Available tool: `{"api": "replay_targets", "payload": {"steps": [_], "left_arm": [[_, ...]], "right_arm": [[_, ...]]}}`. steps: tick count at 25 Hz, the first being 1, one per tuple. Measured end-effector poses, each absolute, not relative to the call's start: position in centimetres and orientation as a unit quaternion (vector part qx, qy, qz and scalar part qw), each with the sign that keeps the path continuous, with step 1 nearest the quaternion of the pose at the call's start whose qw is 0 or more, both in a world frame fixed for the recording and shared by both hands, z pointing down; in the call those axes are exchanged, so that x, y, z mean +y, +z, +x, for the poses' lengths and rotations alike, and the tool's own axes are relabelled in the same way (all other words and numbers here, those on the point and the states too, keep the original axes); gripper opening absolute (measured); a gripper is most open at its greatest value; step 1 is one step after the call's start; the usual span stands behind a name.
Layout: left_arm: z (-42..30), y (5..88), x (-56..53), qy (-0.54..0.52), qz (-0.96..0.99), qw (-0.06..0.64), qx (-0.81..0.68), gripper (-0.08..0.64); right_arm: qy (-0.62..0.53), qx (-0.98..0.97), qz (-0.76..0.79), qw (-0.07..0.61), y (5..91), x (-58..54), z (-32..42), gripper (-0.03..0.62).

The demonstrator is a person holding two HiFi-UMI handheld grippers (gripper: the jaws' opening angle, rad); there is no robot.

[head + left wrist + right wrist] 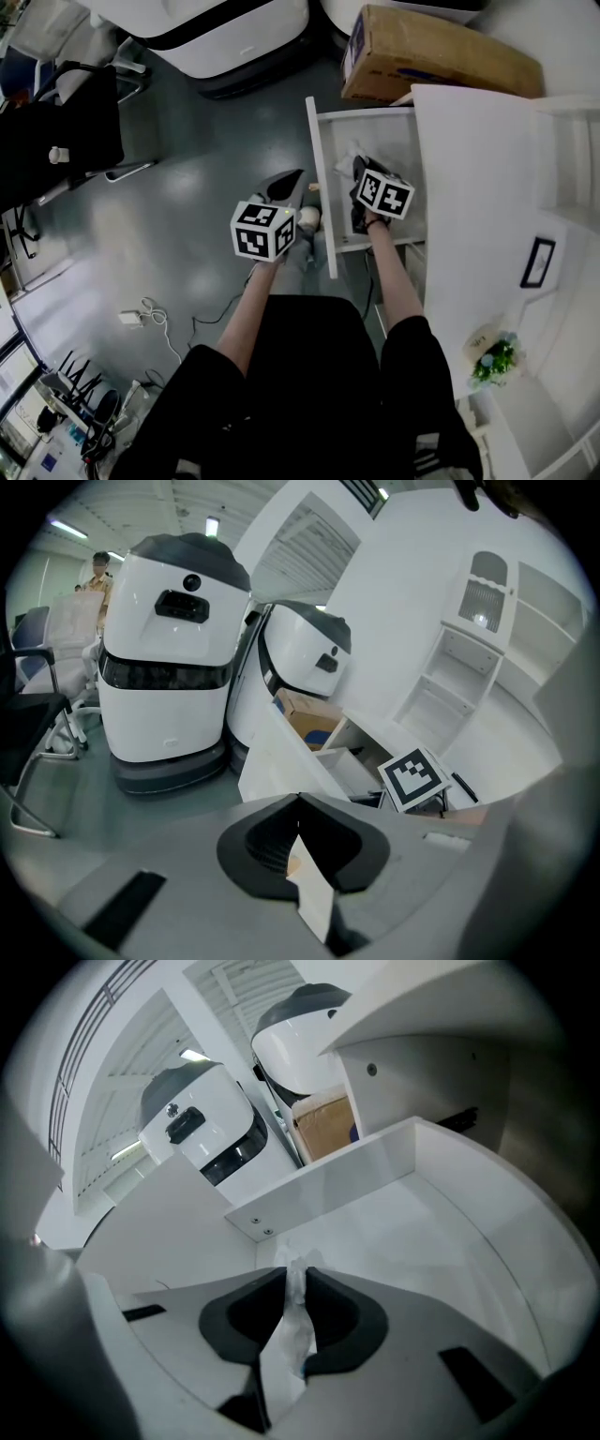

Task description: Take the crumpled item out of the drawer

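Observation:
The white drawer [375, 127] stands pulled out from under the white desk [478, 197]. My right gripper [360, 174] reaches down into it, its marker cube on top. In the right gripper view the jaws of the right gripper [293, 1283] are shut on the crumpled white paper [290, 1335], which bulges out above and below the pads, over the drawer's floor [422, 1232]. A bit of the crumpled paper [353, 154] shows ahead of the cube. My left gripper [292, 180] hangs outside the drawer's front panel [321, 187]. The left gripper [300, 803] has its tips together, gripping nothing I can make out.
A cardboard box [431, 52] lies on the floor beyond the drawer, beside two white machines [225, 33]. A black office chair [56, 131] stands at the left, with cables [141, 317] on the grey floor. A small plant [494, 359] and a picture frame [537, 261] sit on the desk.

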State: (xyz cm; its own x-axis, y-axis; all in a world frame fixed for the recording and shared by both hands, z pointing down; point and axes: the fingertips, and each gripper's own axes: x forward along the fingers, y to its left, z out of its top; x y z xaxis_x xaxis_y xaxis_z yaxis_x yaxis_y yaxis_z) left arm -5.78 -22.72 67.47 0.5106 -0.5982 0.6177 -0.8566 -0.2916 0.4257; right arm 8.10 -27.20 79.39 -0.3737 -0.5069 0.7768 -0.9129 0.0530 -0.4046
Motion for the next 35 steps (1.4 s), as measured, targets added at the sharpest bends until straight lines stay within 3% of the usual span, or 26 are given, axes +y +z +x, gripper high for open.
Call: {"api": "replay_targets", "payload": {"steps": [35], "left_arm": [[-5.8,50.9,-21.6,0.090,0.868,0.211,-0.440,-0.003]], "right_arm": [[0.317,-0.824,0.470,0.011,53.3,-24.4,9.1,0.048]]}}
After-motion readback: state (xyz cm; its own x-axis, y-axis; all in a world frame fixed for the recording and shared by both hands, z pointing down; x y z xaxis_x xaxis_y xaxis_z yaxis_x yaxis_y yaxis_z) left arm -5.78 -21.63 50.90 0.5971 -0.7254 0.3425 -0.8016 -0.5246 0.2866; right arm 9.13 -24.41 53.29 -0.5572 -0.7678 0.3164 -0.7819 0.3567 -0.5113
